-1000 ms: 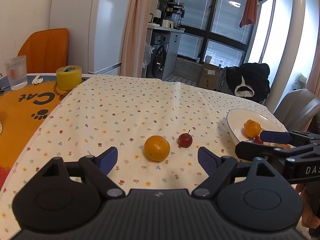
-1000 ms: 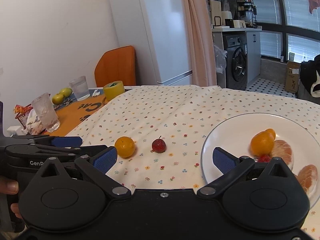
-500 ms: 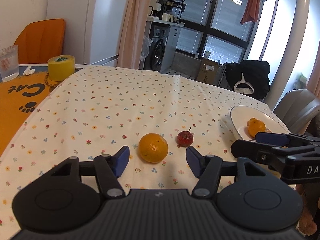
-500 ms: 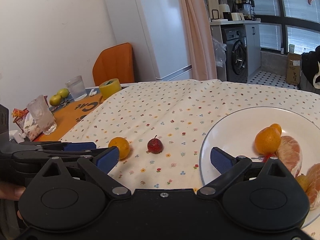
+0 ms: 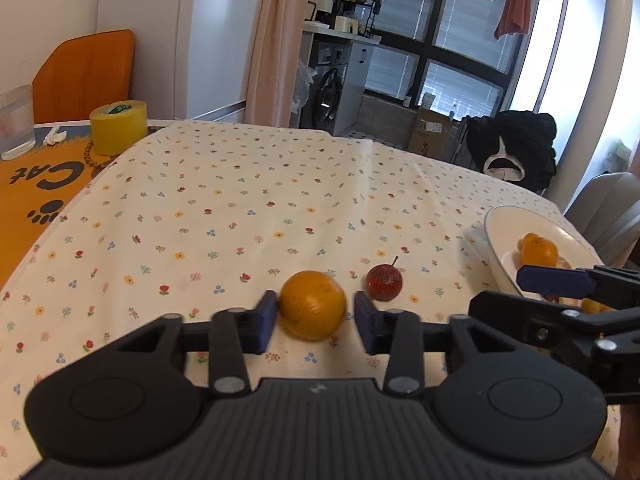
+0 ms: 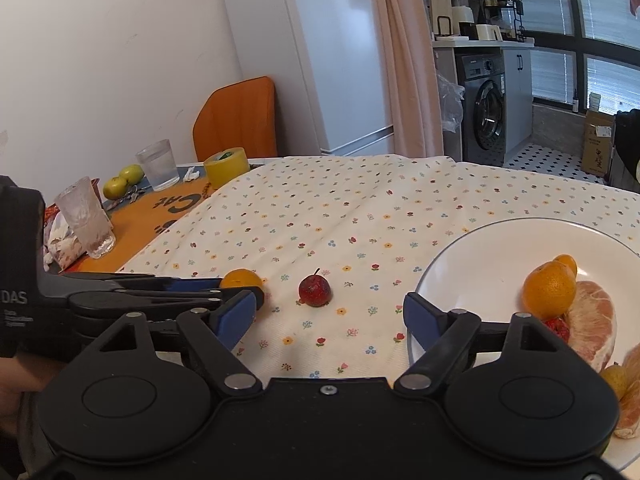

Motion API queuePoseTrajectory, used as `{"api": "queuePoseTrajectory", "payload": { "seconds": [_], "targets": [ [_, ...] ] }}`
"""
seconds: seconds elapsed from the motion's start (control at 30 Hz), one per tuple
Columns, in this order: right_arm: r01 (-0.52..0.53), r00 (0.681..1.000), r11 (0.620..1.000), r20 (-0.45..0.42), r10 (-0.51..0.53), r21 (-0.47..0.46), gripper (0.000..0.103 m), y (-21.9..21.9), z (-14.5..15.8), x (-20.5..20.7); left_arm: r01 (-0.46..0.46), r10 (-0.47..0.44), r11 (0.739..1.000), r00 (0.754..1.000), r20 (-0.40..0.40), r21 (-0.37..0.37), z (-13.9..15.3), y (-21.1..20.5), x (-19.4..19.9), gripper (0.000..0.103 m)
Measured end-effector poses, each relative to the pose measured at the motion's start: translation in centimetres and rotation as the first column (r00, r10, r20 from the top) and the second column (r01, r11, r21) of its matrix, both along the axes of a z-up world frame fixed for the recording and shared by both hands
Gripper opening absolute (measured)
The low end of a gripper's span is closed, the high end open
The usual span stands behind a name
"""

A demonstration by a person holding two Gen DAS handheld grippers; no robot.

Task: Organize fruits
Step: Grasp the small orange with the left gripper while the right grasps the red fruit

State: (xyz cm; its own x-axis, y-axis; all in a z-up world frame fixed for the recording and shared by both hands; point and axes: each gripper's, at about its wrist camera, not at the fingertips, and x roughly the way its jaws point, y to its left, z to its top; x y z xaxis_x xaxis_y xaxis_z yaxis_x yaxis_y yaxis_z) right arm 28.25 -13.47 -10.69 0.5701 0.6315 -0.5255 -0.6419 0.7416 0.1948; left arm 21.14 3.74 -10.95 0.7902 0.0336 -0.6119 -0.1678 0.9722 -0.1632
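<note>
An orange point(image 5: 312, 304) rests on the flowered tablecloth, with my left gripper point(image 5: 314, 318) shut on it, a blue pad against each side. In the right wrist view the same orange point(image 6: 240, 278) peeks out from between the left gripper's fingers point(image 6: 232, 292). A small red fruit with a stem point(image 5: 384, 285) point(image 6: 315, 290) lies just right of it, untouched. My right gripper point(image 6: 328, 316) hangs open over the cloth at the edge of the white plate point(image 6: 460, 256), holding nothing. The plate carries another orange point(image 6: 550, 288) and peeled citrus segments point(image 6: 592, 320).
On the orange mat at the left stand a yellow tape roll point(image 5: 118, 126), two glasses point(image 6: 84, 216) point(image 6: 158, 164) and green apples point(image 6: 124, 180). An orange chair point(image 6: 236, 116) is behind the table and a grey chair point(image 5: 608, 208) is at the far right.
My left gripper has moved forward to the orange and its jaws have closed in from wide open onto it. The right gripper drifted slightly and stayed open.
</note>
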Motion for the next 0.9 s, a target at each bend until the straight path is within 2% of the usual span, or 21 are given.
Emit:
{"api": "queuePoseTrajectory", "payload": {
  "seconds": [0.1,0.2,0.57,0.9],
  "targets": [
    [-0.013,1.0,1.0,-0.006,0.013,0.005,0.077,0.3,0.1,0.2,-0.02,0.02,0.999,1.0,0.002,0.034,0.1,-0.3,-0.4,0.035],
    [-0.027,1.0,1.0,-0.002,0.027,0.001,0.075,1.0,0.3,0.5,-0.021,0.021,1.0,1.0,0.001,0.011,0.3,0.0,-0.8,0.035],
    [-0.056,0.998,0.998,-0.025,0.055,-0.031,0.059,3.1,-0.6,1.8,-0.073,0.072,0.997,0.997,0.017,0.014,1.0,1.5,-2.1,0.035],
    [-0.073,0.996,0.996,-0.054,0.07,-0.054,0.053,5.1,-1.7,3.2,-0.112,0.112,0.994,0.993,0.024,0.018,1.1,2.8,-2.0,0.035]
  ]
}}
